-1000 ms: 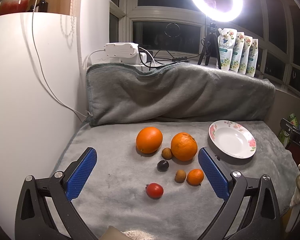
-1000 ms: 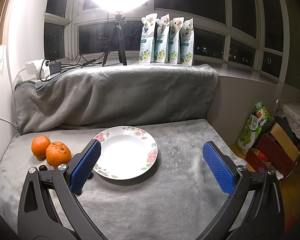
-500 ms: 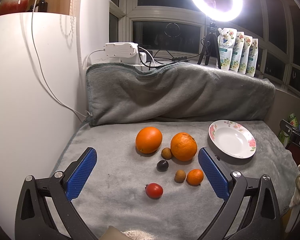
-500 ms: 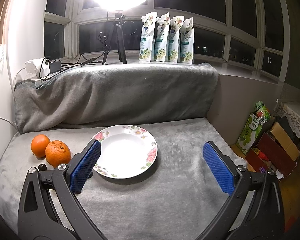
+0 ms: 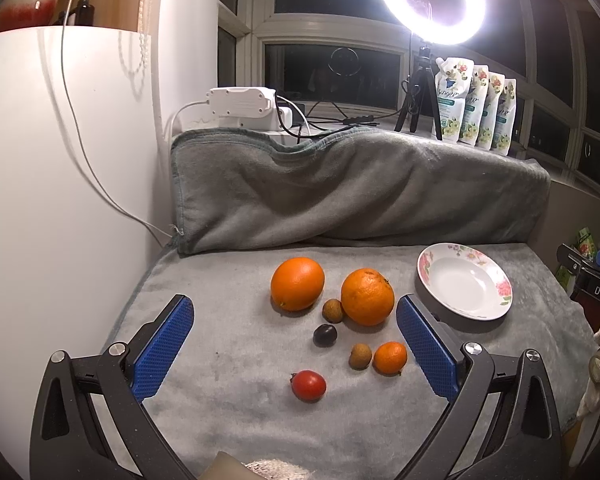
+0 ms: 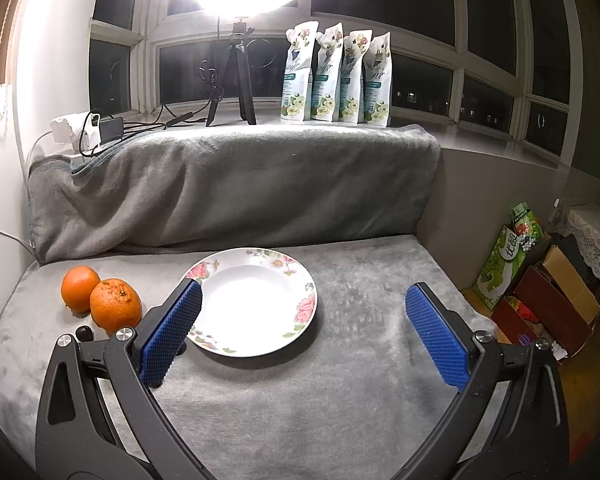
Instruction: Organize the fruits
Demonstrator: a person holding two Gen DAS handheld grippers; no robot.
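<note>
In the left wrist view two large oranges [image 5: 298, 283] [image 5: 367, 297] lie on the grey blanket, with two brown longans [image 5: 332, 310] [image 5: 359, 356], a dark plum [image 5: 325, 335], a small tangerine [image 5: 390, 357] and a red tomato [image 5: 308, 385] in front of them. An empty white floral plate [image 5: 465, 281] sits to their right. My left gripper [image 5: 294, 346] is open and empty, hovering above the fruit. In the right wrist view my right gripper [image 6: 303, 334] is open and empty above the blanket, just in front of the plate [image 6: 252, 300]; both oranges [image 6: 115, 309] [image 6: 80, 289] lie left of it.
A folded grey blanket [image 5: 356, 188] forms a raised back wall. A ring light on a tripod [image 6: 238, 60], a power strip [image 5: 242, 106] and several pouches [image 6: 338, 76] stand on the sill behind. A white cabinet [image 5: 60, 200] is on the left. Boxes [image 6: 540, 292] sit on the floor at right.
</note>
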